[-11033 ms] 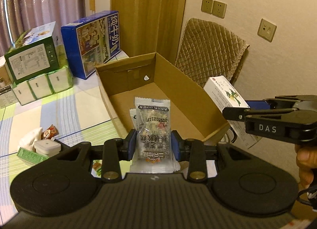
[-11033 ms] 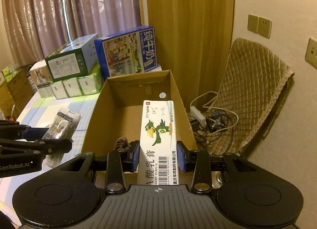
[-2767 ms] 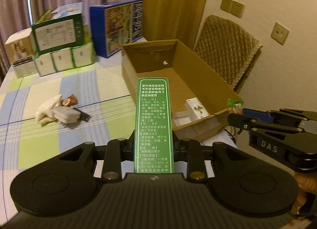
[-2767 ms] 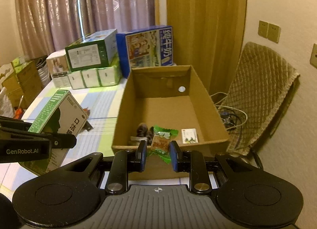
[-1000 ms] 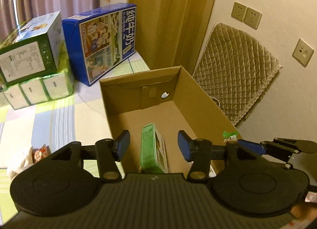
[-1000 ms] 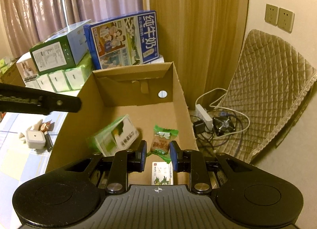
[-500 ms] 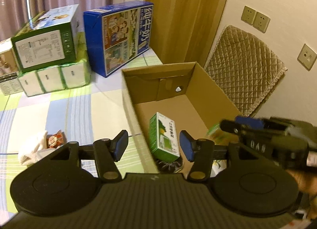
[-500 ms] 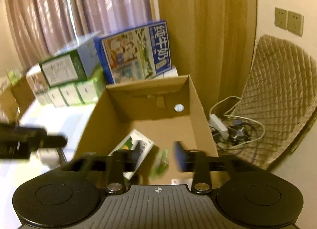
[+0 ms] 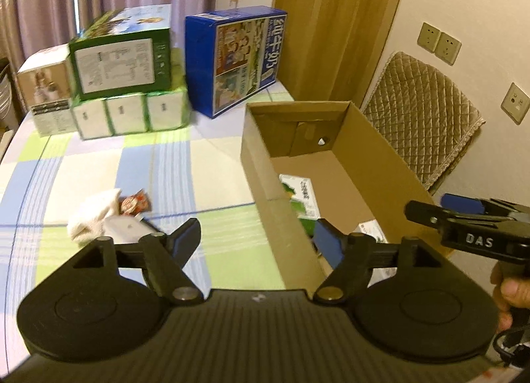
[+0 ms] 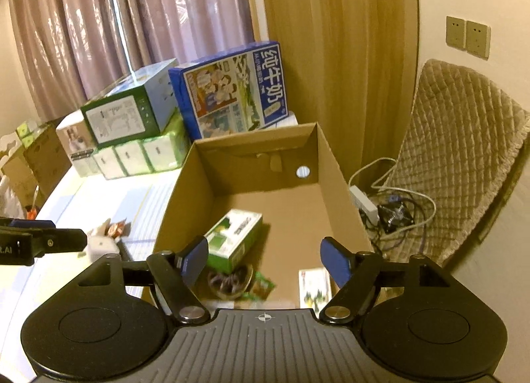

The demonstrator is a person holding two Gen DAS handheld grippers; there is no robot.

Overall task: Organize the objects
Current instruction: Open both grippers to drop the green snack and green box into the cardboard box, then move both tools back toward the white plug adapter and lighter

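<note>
Both the left gripper (image 9: 260, 239) and the right gripper (image 10: 265, 258) are spread wide, nothing held. The green box (image 10: 233, 239) is seen lying in the cardboard box (image 10: 338, 184) at frame centre — half hidden by its wall in the left view. A green packet (image 10: 261, 285) (blurred) lies lower down.

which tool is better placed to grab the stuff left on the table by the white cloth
Left. The left tool is open and empty over the table, close to the white cloth and snack packet. The right tool, also open, faces the cardboard box.
</note>
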